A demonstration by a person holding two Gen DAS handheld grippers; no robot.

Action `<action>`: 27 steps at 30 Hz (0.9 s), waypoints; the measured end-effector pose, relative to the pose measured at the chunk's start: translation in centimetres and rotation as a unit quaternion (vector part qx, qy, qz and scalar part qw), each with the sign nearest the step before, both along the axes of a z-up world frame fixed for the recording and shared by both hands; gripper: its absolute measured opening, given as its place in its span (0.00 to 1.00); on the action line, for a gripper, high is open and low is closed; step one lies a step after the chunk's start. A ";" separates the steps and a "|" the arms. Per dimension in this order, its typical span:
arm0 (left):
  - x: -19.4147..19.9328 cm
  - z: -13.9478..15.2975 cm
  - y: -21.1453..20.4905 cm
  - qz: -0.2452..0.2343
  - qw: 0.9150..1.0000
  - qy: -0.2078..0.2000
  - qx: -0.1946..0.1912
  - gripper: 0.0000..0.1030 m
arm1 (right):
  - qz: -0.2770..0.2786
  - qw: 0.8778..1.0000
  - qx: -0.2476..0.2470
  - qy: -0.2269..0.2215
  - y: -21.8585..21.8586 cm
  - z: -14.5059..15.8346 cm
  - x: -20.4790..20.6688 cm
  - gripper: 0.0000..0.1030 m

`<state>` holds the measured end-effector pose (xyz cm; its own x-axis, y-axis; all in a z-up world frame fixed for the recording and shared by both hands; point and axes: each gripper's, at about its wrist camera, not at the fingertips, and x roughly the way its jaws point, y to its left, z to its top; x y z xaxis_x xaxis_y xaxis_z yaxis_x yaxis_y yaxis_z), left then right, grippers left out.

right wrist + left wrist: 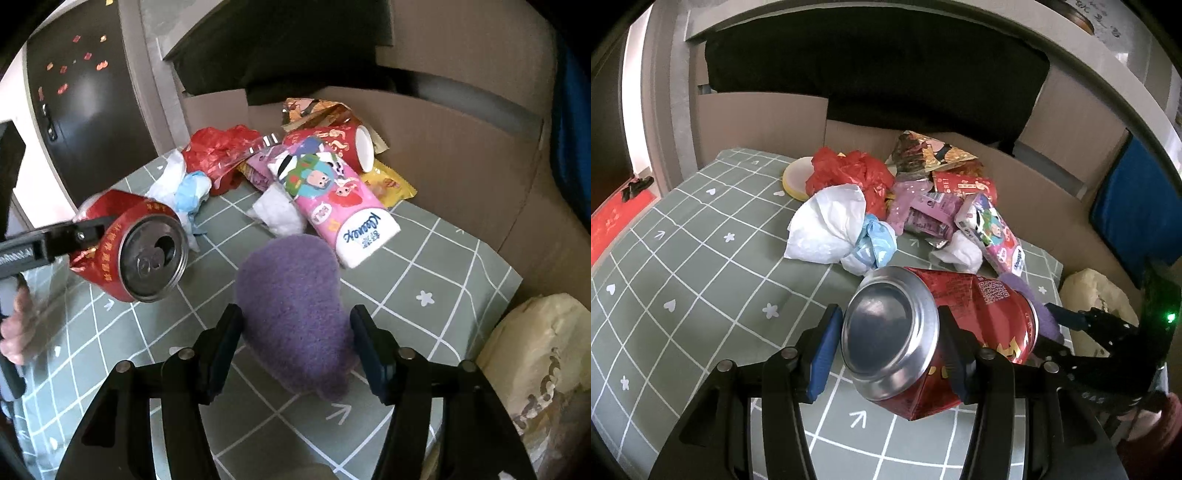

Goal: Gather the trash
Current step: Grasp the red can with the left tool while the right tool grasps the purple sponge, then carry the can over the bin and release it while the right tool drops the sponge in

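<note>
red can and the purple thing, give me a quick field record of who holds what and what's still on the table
left hand-held gripper: shut on dented red can, held sideways above the table, base toward the camera
right hand-held gripper: shut on purple fuzzy item
can opening: open, seen in right wrist view
surface: green grid tablecloth
pile left: red plastic bag, white tissue wad, pink tissue pack, snack wrappers
backdrop: cardboard wall

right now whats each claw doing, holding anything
Left claw: shut on the red can, lifted off the table.
Right claw: around the purple sponge; grip cannot be told.
</note>
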<state>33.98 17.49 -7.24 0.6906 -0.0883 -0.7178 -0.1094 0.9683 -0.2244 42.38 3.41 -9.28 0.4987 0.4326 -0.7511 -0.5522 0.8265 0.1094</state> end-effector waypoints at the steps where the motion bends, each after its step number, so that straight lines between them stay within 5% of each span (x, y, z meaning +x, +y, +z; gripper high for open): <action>1: -0.1 0.0 -0.1 0.000 1.000 0.001 0.000 0.51 | -0.002 1.000 -0.001 -0.004 0.0 0.0 -0.2 0.58; 8: -0.8 1.0 -0.8 -0.008 1.000 0.002 0.022 0.51 | -0.004 1.000 0.011 0.016 -0.6 0.5 -1.2 0.54; 13: -1.9 4.3 -1.8 -0.020 0.998 -0.031 0.055 0.51 | -0.037 0.999 0.022 -0.030 -1.9 3.9 -2.6 0.53; 19: -2.9 11.3 -3.7 -0.038 0.993 -0.090 0.063 0.51 | -0.111 0.985 0.047 -0.123 -6.1 11.9 -4.3 0.53; 27: -4.7 21.4 -12.2 -0.116 0.968 -0.196 0.101 0.51 | -0.210 0.953 0.061 -0.210 -14.8 20.0 -8.1 0.53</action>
